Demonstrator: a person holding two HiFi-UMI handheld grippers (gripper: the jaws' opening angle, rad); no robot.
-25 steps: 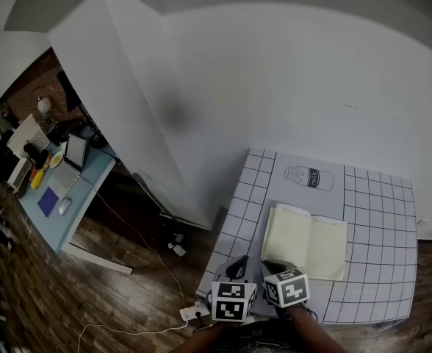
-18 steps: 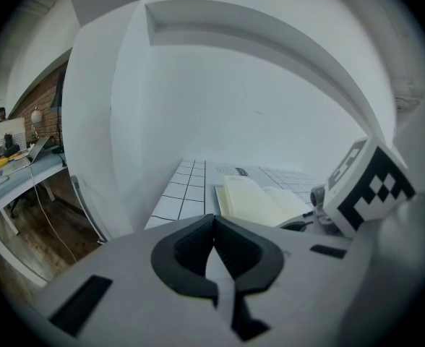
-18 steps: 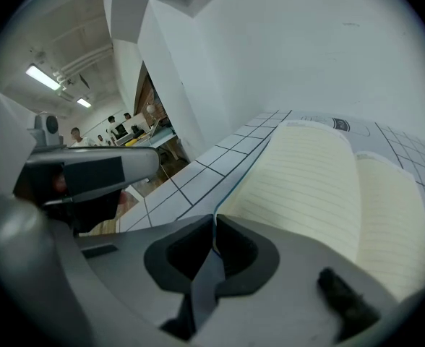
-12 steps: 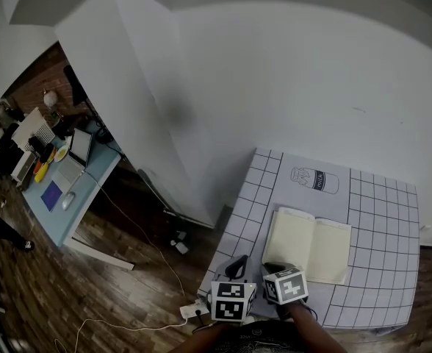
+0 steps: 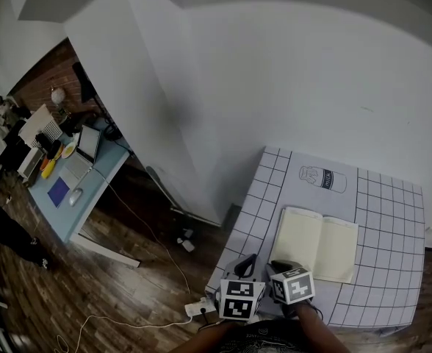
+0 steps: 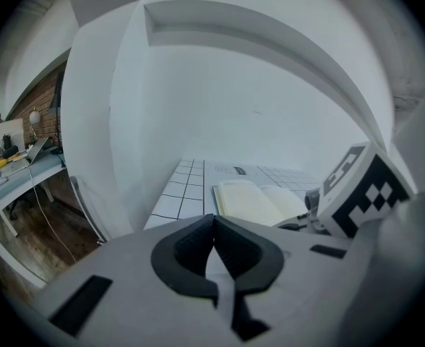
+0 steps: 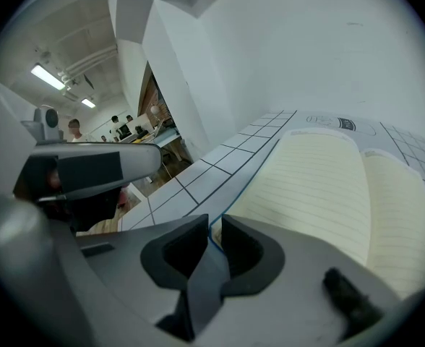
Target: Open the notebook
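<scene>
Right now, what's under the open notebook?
The notebook lies open flat on the white gridded mat, just short of the milk-bottle drawing. Anything beneath its pages is covered and cannot be seen.

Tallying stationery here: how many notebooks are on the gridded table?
1: the notebook lies open on the gridded table, toward its near edge; nothing suggests another is hidden.
</scene>
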